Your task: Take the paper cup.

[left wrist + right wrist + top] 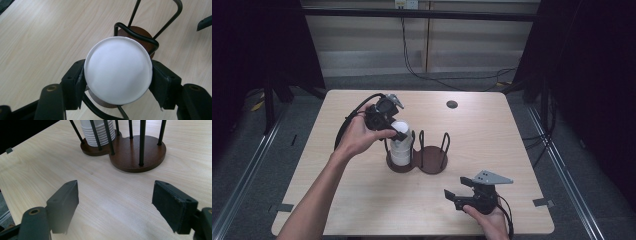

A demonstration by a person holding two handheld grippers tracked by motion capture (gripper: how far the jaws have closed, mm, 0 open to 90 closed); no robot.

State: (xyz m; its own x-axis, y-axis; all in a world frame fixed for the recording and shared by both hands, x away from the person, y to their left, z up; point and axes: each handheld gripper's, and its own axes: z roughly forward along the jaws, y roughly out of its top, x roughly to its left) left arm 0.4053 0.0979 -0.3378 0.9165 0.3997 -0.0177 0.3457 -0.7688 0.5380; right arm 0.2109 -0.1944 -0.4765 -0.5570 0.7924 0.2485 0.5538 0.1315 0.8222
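Carefully, with the left claw [117,75] clamped on the top white paper cup [118,70], lift straight up between the black wire holder [418,150] posts; the right claw [120,205] rests apart.

left claw [398,131] grips top cup [400,128] — right claw [458,192] apart.

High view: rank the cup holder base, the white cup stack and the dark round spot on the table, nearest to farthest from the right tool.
From the right tool:
1. Cup holder base, just up and left of it, mid-table.
2. White cup stack, in the holder's left ring, gripped by the left tool.
3. Dark round spot, near the table's far edge.
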